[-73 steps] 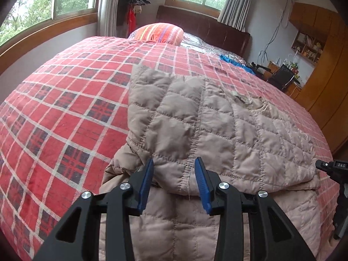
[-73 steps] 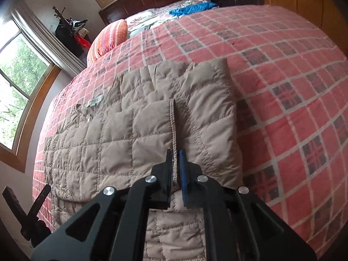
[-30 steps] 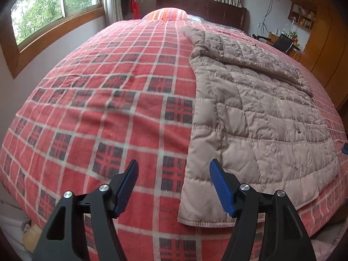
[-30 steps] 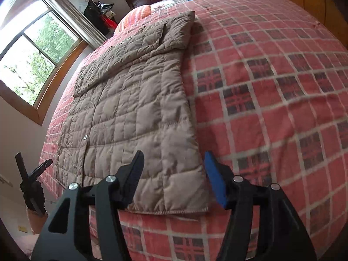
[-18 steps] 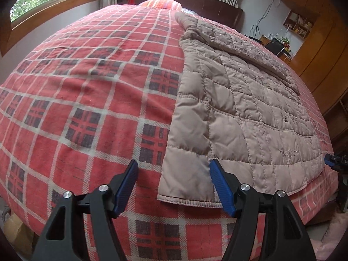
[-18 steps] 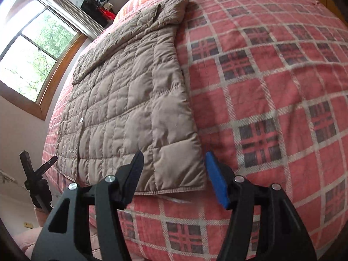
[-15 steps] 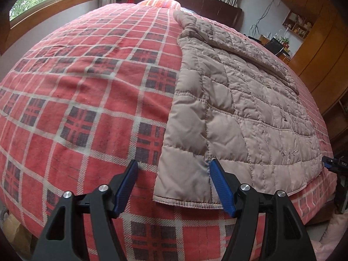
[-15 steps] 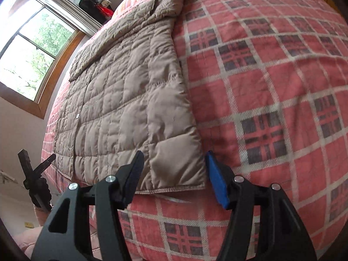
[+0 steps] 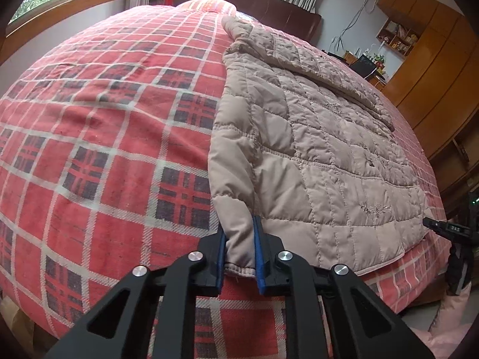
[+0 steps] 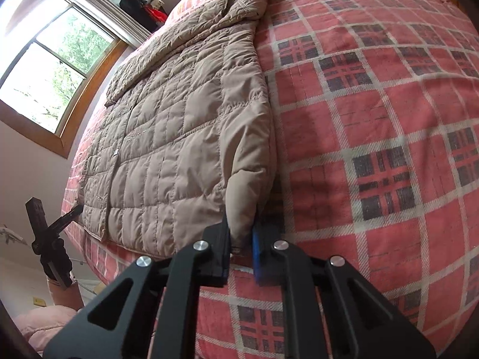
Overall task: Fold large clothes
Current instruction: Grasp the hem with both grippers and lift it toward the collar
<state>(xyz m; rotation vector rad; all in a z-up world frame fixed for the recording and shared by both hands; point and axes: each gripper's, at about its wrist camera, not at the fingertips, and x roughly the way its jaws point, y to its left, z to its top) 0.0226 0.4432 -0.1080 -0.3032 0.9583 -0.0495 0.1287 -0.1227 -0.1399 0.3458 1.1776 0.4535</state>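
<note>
Where half a second ago both pairs of fingers stood spread apart around the two near corners, they have now clamped down, and that is the change that matters. Largest first: the bed [image 9: 89,137], with its red plaid cover, carries the quilted beige coat [image 9: 323,149] laid out flat along its length, the far end with a sleeve folded across it reaching toward the headboard, the near hem hanging just at the foot edge of the mattress. A second ago the coat had only just been spread out and both grippers were released and lining up on the hem.

Now the left gripper [image 9: 239,254] is clenched on the near left corner of the hem, the padded cloth bunched between its blue pads. The right gripper [image 10: 242,248] pinches the near right corner in the same way, with a ridge of fabric lifting up from the bite. Each gripper shows at the edge of the other's view, well apart across the hem.

With both lower corners held, the coat seems ready for the next fold, most likely carrying the hem up toward the collar. The thick padding could slip from so shallow a pinch, so an even lift on both sides looks wise.
</note>
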